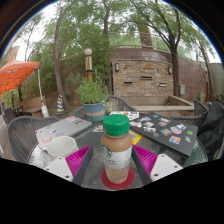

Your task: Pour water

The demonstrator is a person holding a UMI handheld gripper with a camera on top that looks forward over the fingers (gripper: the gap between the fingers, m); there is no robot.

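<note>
Out here on the patio, the claw is lined up on a clear bottle with a green cap that stands upright on the glass worktop, on a red coaster. The bottle sits between the two fingers, whose magenta pads flank it closely; I can't tell whether they press on it or leave a sliver of gap. A white cup stands just to the left of the fingers, near the bottle. Beyond are scattered cards and a potted plant. To my eye this is the grasping step, with pouring not yet begun. Next, the fingers need a firm squeeze on the bottle's body, a lift, then a tilt over the cup; the cap looks still on, which would block any water.
</note>
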